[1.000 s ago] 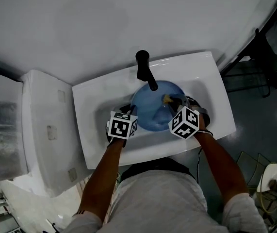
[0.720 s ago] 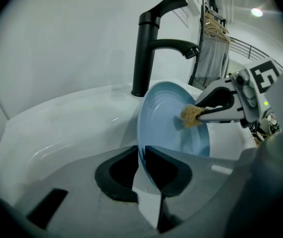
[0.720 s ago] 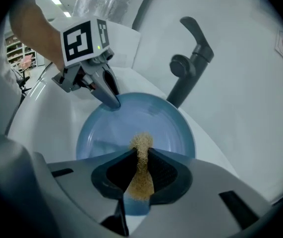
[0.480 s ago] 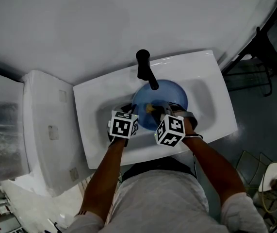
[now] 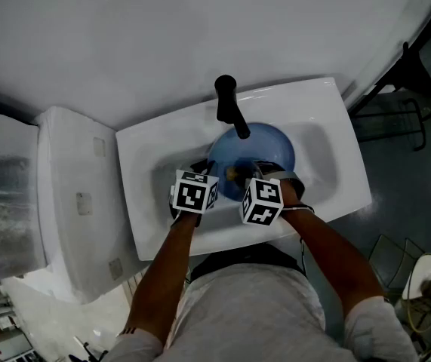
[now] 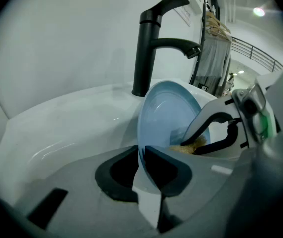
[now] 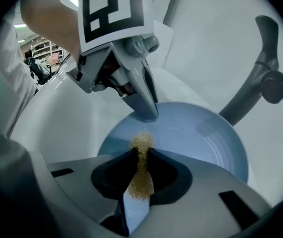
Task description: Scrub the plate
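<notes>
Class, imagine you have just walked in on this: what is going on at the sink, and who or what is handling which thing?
A person is scrubbing a blue plate in a white sink, below a black faucet. The left gripper is shut on the plate's rim and holds it tilted in the basin. The right gripper is shut on a tan scrubbing pad and holds it against the plate's face, close to the left gripper. No water can be seen running.

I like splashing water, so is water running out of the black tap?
No, in the left gripper view no stream falls from the spout of the black tap toward the blue plate.
</notes>
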`<state>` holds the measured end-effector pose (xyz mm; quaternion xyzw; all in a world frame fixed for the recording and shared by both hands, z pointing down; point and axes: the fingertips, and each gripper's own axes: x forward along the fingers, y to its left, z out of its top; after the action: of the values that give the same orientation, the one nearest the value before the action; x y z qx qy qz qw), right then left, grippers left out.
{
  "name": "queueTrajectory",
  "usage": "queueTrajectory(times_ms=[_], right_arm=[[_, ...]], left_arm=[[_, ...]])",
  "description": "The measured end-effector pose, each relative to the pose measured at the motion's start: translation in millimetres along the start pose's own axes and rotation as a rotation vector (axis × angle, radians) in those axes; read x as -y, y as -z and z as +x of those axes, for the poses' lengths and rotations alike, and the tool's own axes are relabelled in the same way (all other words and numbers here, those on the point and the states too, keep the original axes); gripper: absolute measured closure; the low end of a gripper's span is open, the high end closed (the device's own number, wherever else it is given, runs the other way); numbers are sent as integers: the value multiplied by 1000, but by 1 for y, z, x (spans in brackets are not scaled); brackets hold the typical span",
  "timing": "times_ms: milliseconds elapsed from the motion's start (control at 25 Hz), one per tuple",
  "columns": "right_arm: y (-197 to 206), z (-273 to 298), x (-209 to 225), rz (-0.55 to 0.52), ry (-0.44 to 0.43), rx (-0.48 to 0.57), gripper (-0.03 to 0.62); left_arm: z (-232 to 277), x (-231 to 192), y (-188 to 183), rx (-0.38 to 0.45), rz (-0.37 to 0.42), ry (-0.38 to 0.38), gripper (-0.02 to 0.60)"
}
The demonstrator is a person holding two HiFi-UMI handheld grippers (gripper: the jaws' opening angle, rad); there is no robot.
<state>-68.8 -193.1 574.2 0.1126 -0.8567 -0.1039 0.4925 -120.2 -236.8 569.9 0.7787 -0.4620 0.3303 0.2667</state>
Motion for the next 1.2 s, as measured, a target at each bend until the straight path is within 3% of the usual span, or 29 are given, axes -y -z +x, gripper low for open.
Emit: queueTrajectory(times_ms=[600,840,1040,1200], right_arm=[[80,-37,18,-8,-3,-144,531],[44,-37,5,-51,-32,-65,531],[-3,-19,-24,-139,-124,6,531],[-12,-1,-42,-190,-204,-9,531]], left_arm=[[1,0,-1,-3,3,3,526],[1,0,0,-4,2,-2,526],[0,0,-1,-8,1,-2,526],[1,0,0,-10,1,-2,526]])
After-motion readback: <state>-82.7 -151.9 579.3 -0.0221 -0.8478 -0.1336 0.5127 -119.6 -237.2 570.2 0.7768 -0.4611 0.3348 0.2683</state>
